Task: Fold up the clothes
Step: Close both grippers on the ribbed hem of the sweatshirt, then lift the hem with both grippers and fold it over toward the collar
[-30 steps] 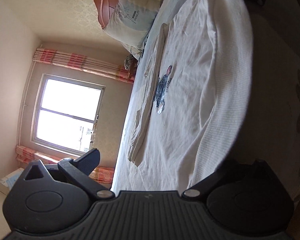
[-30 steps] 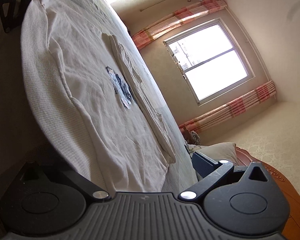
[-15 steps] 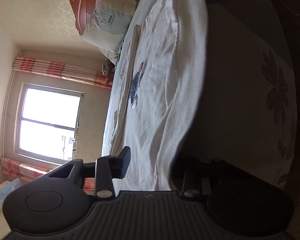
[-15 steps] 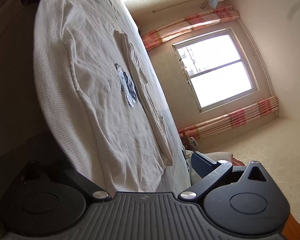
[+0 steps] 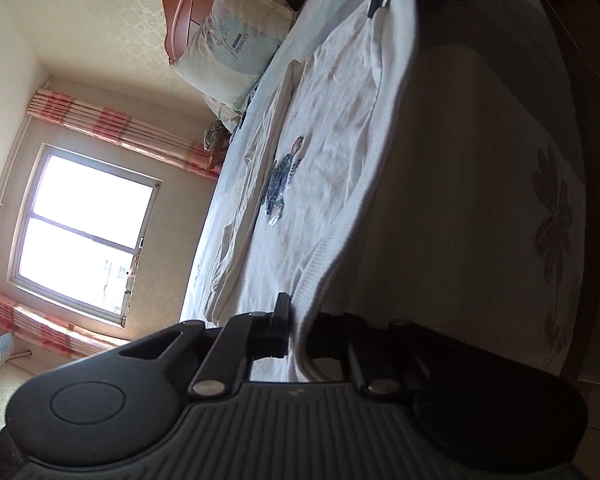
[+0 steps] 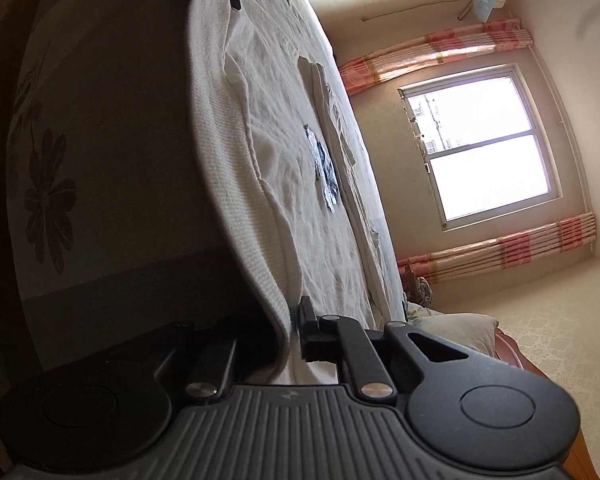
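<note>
Both tongs clench the ribbed hem of the white sweater (image 5: pixel 332 128), left tongs (image 5: pixel 300 332) and right tongs (image 6: pixel 294 332); it lies spread on the bed (image 5: pixel 500 208); the pillow (image 5: pixel 236 40) reads "DREAMCITY"

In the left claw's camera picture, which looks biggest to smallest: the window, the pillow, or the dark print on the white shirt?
As they look in that view:
1. Window
2. Pillow
3. Dark print on the shirt

The window is farthest away, so true sizes may differ.
</note>
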### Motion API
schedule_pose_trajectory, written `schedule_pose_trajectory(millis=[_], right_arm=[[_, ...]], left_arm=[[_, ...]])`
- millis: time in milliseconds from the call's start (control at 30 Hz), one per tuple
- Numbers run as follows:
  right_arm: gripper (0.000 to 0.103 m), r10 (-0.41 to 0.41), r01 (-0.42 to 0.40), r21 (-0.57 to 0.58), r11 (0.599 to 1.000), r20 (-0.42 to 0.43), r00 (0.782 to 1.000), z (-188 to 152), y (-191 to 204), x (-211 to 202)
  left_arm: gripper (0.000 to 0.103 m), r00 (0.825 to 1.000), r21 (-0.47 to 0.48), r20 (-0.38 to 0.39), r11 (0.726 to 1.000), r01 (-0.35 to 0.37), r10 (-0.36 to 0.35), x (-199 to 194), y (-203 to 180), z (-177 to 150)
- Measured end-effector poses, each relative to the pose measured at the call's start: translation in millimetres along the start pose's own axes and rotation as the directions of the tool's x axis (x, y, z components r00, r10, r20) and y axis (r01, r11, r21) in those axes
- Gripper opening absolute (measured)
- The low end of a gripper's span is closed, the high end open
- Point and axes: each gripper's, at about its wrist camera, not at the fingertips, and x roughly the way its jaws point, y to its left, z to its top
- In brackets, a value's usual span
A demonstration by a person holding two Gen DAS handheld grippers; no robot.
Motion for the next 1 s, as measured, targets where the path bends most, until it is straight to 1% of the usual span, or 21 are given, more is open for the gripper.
schedule_pose_trajectory(millis=[100,167,367,600,867,1000], right_arm=[[0.013,-0.019,0.019,-0.028,0.999,-0.008,1.0,1,-16,4],[0.013,-0.022,0.022,-0.027,0.999,-0.014,1.0,3,-30,10],[0.013,-0.021,0.021,-0.001,1.0,-0.033,0.999,14,-74,43],[0.013,-0.036,0.038,0.026,0.999,-0.059,0.998,23,-122,105],[0.013,-0.031,0.037,0.084,0.996,-0.074,0.997,23,-163,183],[0.013,-0.03,0.038,0.107,0.994,-0.08,0.996,22,-177,216]], left_arm=[[0.006,1.0,-0.021,0.017,1.0,0.001,0.0,6,23,4],[0.006,1.0,-0.034,0.025,0.999,0.006,-0.006,14,40,7],[0.006,0.999,-0.059,0.026,0.998,0.027,-0.025,55,84,16],[0.006,0.998,-0.146,0.007,0.987,0.067,-0.066,121,134,19],[0.006,0.995,-0.232,-0.022,0.969,0.086,-0.094,187,167,15],[0.006,0.993,-0.24,-0.041,0.966,0.1,-0.113,217,177,17]])
